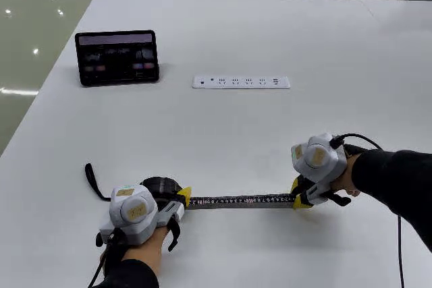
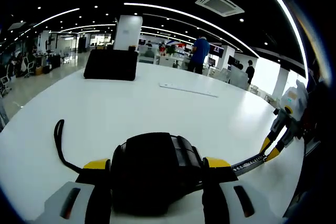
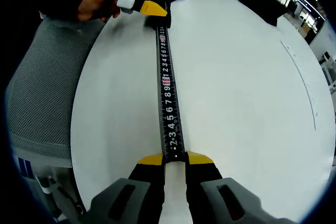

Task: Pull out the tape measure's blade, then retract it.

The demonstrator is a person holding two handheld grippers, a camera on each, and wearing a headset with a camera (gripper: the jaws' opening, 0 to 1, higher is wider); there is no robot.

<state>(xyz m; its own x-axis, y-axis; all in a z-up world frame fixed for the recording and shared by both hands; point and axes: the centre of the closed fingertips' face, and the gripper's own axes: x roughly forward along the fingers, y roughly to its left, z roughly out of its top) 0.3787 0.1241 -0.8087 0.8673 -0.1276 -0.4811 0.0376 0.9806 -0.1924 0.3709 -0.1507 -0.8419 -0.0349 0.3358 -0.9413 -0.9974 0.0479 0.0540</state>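
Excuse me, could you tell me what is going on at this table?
A person is working a tape measure with two hand-held grippers at a white table. The left gripper has its jaws shut around the black case, while the right gripper pinches the end of the blade. The blade is drawn out and lies flat on the table between them, not yet retracted.

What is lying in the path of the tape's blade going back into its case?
Nothing visible. The blade runs straight over bare table from the right gripper to the case held in the left gripper; the power strip and tablet sit well beyond it.
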